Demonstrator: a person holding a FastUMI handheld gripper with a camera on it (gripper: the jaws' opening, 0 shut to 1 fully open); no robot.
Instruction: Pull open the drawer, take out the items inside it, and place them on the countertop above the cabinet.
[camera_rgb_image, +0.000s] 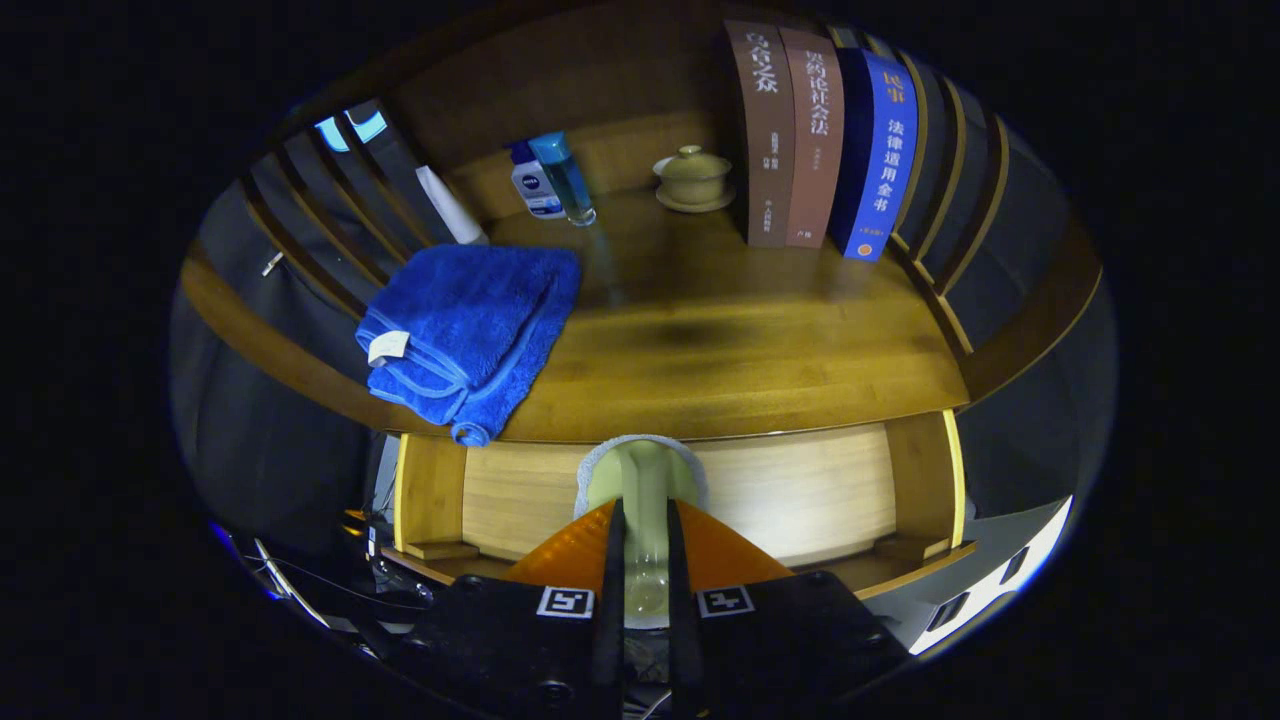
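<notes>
My claw (640, 560) was clamped on a pale green bottle (644, 500), both fingers (611, 560) pressed against its sides, its rounded end pointing forward over the open drawer (800, 490). I held it just below the front edge of the counter (720, 350), so by my judgement this item was out of the drawer but not yet set down. The drawer's light wooden floor showed bare on either side of the bottle; whether anything lay under my fingers I could not tell. On the counter, a folded blue towel (465, 335) lay at the left front corner, 1 fold hanging over the edge. Toward the back edge stood 2 small toiletry bottles (550, 180) close together, and a lidded cup on a saucer (692, 180) to their right. 3 upright books (815, 140) stood at the back right. The middle of the counter lay bare, a fair landing spot. The risks I saw: the smooth bottle might slip in so narrow a grip as I lifted it, or its end might catch the counter's front edge or nudge the overhanging towel.
</notes>
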